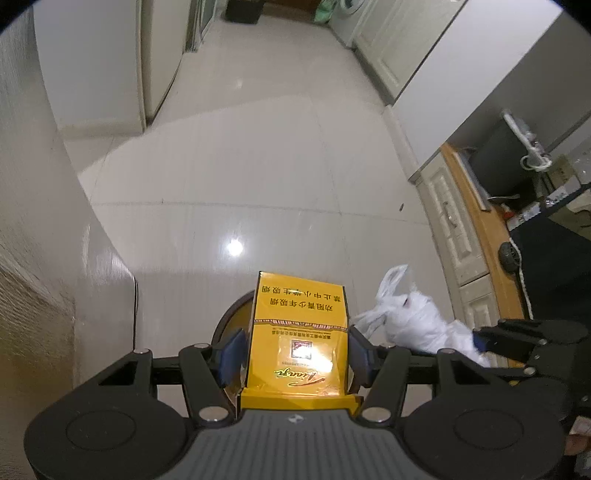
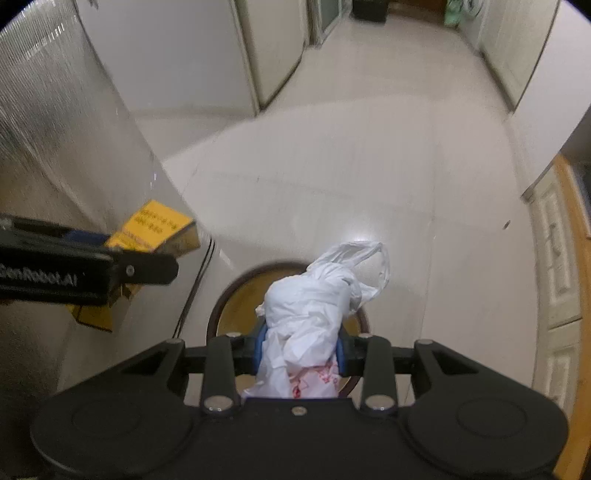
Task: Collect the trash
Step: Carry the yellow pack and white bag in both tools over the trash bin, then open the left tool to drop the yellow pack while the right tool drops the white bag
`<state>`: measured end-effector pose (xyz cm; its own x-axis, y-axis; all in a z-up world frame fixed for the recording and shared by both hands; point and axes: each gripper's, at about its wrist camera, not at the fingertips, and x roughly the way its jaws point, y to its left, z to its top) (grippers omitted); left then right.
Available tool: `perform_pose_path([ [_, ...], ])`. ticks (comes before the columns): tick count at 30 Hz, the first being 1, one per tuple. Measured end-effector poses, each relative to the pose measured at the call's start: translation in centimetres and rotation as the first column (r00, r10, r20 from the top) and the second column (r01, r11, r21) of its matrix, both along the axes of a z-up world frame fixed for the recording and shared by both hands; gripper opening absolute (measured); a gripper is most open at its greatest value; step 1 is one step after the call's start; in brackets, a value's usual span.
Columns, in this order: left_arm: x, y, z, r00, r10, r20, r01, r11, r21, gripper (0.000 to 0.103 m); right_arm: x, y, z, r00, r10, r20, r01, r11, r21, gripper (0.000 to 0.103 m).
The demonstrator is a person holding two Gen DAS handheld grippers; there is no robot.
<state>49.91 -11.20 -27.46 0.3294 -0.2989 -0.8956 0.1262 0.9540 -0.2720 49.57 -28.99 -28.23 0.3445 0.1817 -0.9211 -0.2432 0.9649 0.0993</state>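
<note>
My left gripper (image 1: 297,345) is shut on a yellow cigarette box (image 1: 299,332) with gold print, its blue pads pressing both sides. My right gripper (image 2: 301,349) is shut on a crumpled white plastic bag (image 2: 317,295) with red print low down. Both point steeply down over a round bin with a dark rim (image 2: 221,299) and a yellowish inside, standing on the pale tiled floor. In the left wrist view the bag (image 1: 413,321) and the right gripper (image 1: 517,339) show at the right. In the right wrist view the box (image 2: 155,229) and the left gripper (image 2: 74,266) show at the left.
A pale wall or appliance side (image 1: 55,258) rises close on the left, with a dark cord (image 2: 195,291) along it. White cabinet doors (image 1: 454,229) under a wooden counter (image 1: 491,229) line the right. Glossy floor (image 1: 258,166) stretches ahead to a far dark box (image 1: 242,11).
</note>
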Motion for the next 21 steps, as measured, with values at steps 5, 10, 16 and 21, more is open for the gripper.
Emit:
perform_pose_path([
  [5, 0.8, 0.1, -3.4, 0.997, 0.009, -0.071, -0.007, 1.0, 0.023, 0.059, 1.1, 0.9, -3.1, 0.997, 0.028, -0.071, -0.031, 0.998, -0.047, 0.036],
  [10, 1.1, -0.3, -6.3, 0.99, 0.001, -0.14, 0.002, 1.0, 0.022, 0.059, 2.0, 0.6, -4.2, 0.995, 0.023, -0.099, -0.03, 0.998, -0.063, 0.036],
  [16, 0.7, -1.6, -9.8, 0.973, -0.046, -0.225, 0.047, 0.999, 0.0, 0.06, 2.7, -0.4, -4.6, 0.992, -0.018, -0.124, 0.013, 0.999, -0.039, 0.036],
  [21, 0.2, -3.4, -12.0, 0.96, -0.128, -0.25, 0.132, 0.991, -0.001, 0.061, 3.7, -1.6, -5.5, 0.988, -0.054, -0.143, 0.054, 0.999, -0.003, 0.036],
])
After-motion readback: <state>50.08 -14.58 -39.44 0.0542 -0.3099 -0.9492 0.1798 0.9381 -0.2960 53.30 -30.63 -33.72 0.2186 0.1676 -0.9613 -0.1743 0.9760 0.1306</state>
